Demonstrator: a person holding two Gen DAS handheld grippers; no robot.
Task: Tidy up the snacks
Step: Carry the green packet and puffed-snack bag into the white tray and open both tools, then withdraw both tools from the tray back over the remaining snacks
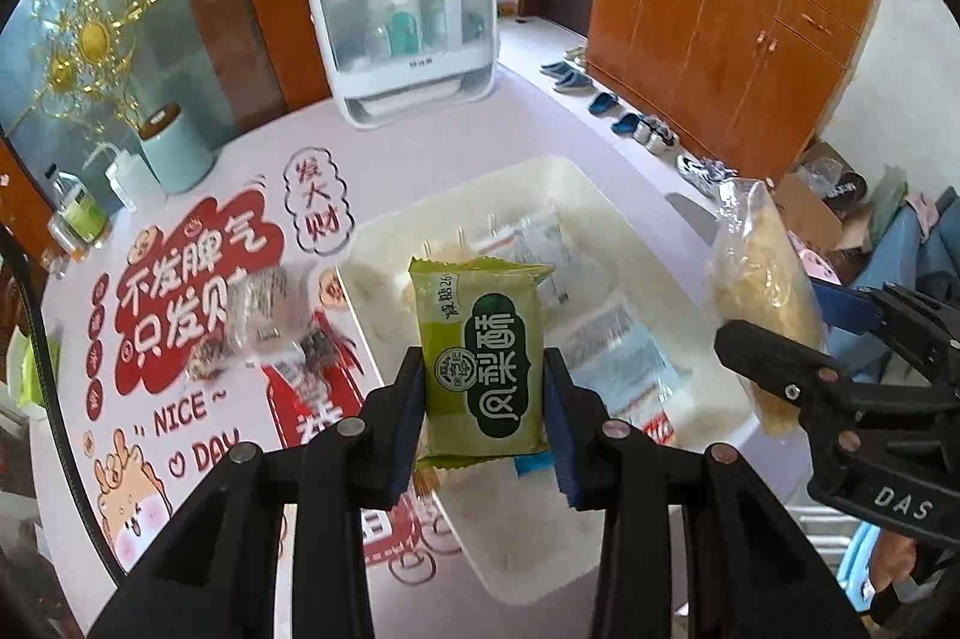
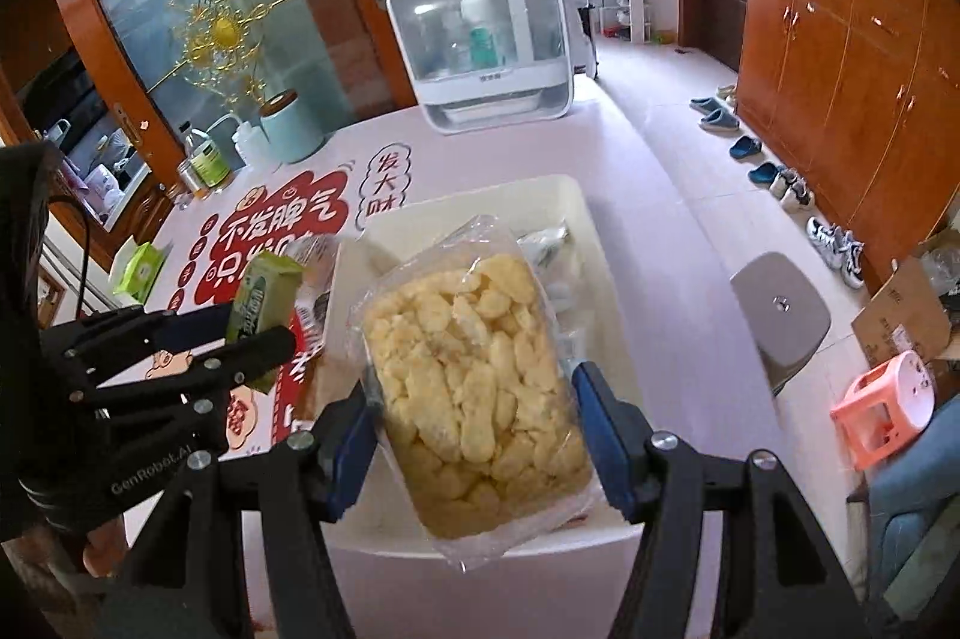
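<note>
We see the counter point(image 1: 420, 147) first, pale pink with a red cartoon print, and wooden cabinets point(image 1: 738, 3) along the far wall with shoes point(image 1: 606, 105) lined on the floor below them. At the counter's far edge stands a white case point(image 1: 408, 21) with a clear front and bottles inside; to its left are a mint canister point(image 1: 174, 147) and a squeeze bottle point(image 1: 129, 177).

Nearer us lies a white tray point(image 2: 570, 195) with several pale wrapped snacks in it. Over the tray, the right hand-held gripper point(image 2: 474, 435) pinches a clear bag point(image 2: 474, 375) of yellow puffed snacks between its blue pads, one pad pressed on each side; the bag hangs clear of the tray. In the left wrist view the same bag point(image 1: 762, 285) shows edge-on at the right.

The left hand-held gripper point(image 1: 486, 399) pinches a green pastry point(image 1: 486, 357) pack by its two long sides, upright, above the tray's near left part. In the right wrist view that pack point(image 2: 264, 297) sits at the tray's left edge.

On the counter just left of the tray lie small clear-wrapped sweets point(image 1: 264, 327), blurred.
</note>
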